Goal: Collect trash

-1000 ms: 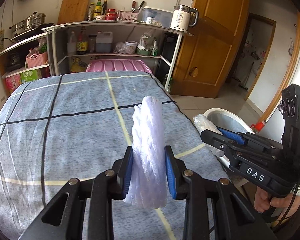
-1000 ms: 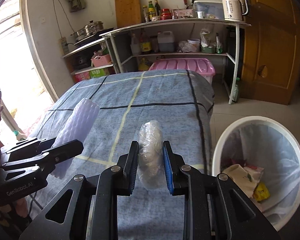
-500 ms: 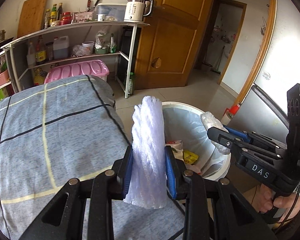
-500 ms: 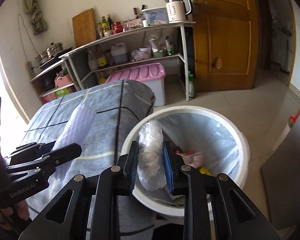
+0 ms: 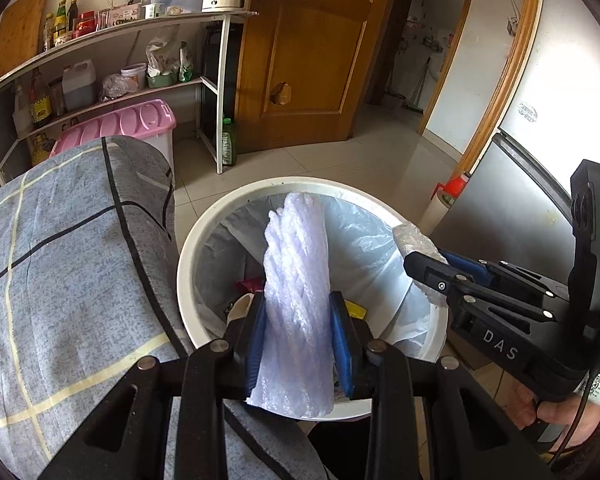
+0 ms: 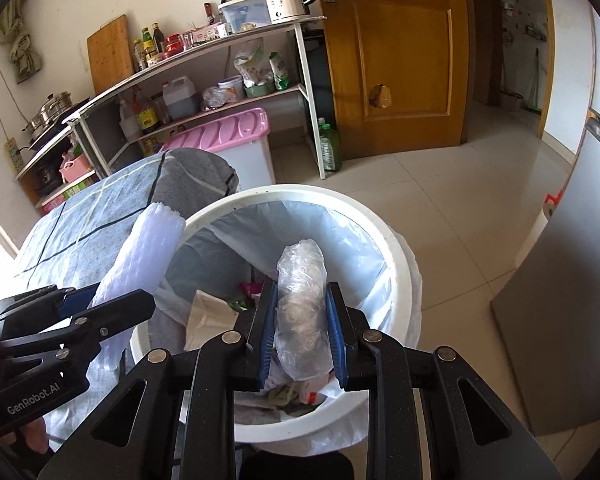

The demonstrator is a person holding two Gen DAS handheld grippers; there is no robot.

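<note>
My left gripper [image 5: 296, 336] is shut on a pale ribbed foam wrap [image 5: 296, 280], held upright over the white trash bin [image 5: 188, 248]. The same foam wrap [image 6: 148, 256] shows at the bin's left rim in the right wrist view. My right gripper [image 6: 302, 328] is shut on a crumpled clear plastic wad [image 6: 302, 300], held above the open bin [image 6: 396, 264]. The bin has a clear liner and several scraps of trash at the bottom. In the left wrist view the right gripper [image 5: 424, 264] reaches in from the right over the bin's rim.
A table under a grey-blue checked cloth [image 5: 60, 264] stands against the bin's left side. Behind are a white shelf rack [image 5: 220, 92] with bottles, a pink-lidded box [image 5: 120, 124] and a wooden door [image 5: 312, 60]. A grey fridge [image 6: 572, 320] stands at right.
Both grippers have swung right from above the table to above the trash bin, each still holding its piece. The bin now fills the middle of both views.
</note>
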